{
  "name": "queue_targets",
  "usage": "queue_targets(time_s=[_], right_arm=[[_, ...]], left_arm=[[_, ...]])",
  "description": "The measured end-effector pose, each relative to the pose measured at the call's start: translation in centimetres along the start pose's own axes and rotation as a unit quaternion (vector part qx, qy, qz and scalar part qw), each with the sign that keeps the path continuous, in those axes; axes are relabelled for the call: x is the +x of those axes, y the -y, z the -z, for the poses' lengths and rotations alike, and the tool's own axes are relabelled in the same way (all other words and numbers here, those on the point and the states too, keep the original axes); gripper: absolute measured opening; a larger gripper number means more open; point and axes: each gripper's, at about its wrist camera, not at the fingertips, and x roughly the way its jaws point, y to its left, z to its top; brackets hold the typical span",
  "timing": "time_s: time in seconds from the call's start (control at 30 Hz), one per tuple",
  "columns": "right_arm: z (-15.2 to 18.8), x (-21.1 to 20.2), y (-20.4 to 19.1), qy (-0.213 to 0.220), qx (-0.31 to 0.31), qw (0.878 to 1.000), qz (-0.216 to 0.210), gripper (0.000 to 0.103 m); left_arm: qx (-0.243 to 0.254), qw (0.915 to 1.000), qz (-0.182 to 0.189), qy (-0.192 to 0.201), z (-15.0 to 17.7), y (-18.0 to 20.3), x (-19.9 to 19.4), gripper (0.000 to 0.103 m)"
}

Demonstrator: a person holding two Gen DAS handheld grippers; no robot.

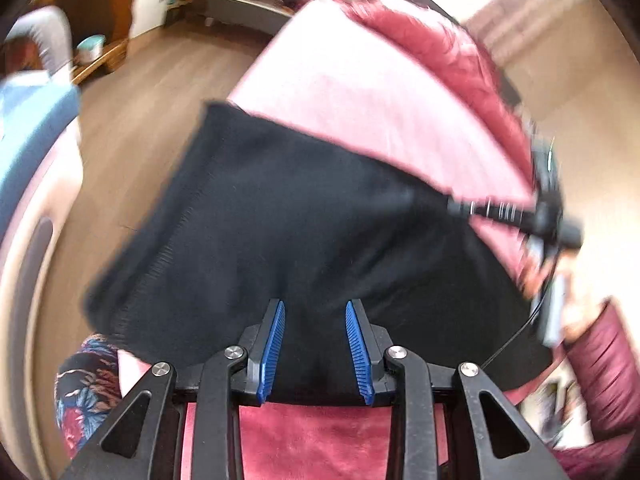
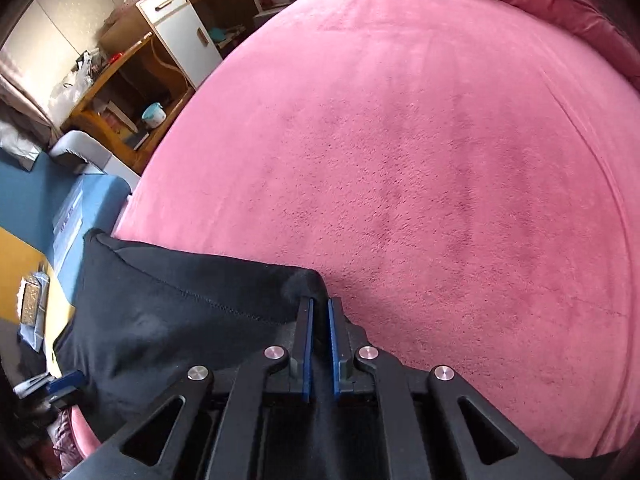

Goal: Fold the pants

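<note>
The black pants point(image 1: 280, 216) are spread over the near part of a pink bed point(image 1: 344, 92). My left gripper point(image 1: 315, 308) is open, its blue pads apart just above the black cloth, holding nothing. My right gripper point(image 2: 319, 304) is shut on a corner of the pants point(image 2: 176, 312) and holds it above the bed point(image 2: 420, 160). In the left wrist view the right gripper point(image 1: 460, 206) shows blurred at the right, pinching the far corner of the pants.
A dark red blanket point(image 1: 440, 48) lies bunched along the bed's far side. A wooden floor point(image 1: 132, 128) lies left of the bed. A wooden desk with a white cabinet point(image 2: 180, 36) and a blue mat point(image 2: 36, 200) are at the left.
</note>
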Motion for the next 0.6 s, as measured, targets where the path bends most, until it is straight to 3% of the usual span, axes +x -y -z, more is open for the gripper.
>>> queue_targets(time_s=[0.03,0.1,0.2,0.33,0.47,0.6], right_arm=[[-0.1,0.1,-0.3,0.004,0.001,1.0,0.0,0.015],[0.4,-1.3,0.2,0.02,0.016,1.0,0.003,0.035],[1.7,-4.5,0.6,0.06,0.03,0.998,0.001,0.036],[4.1,-7.4,-0.4,0.078,0.027,0.996,-0.031,0.036],[7.6,-7.5,-3.4,0.057,-0.008,0.997,-0.059,0.036],[11.1,-6.8,-5.4,0.029,-0.034,0.997,-0.066,0.036]], left_arm=[[-0.019,0.9996,-0.003,0.02,-0.6,-1.1,-1.5,0.032],[-0.035,0.998,-0.022,0.049,-1.4,-2.6,-3.8,0.032],[-0.05,0.994,-0.06,0.077,-2.0,-5.2,-6.7,0.033],[-0.099,0.9874,-0.088,0.086,-1.6,-8.7,-8.4,0.034],[-0.148,0.9846,-0.065,0.067,-0.5,-10.3,-7.3,0.037],[-0.145,0.9864,-0.063,0.046,-0.4,-9.4,-5.5,0.04]])
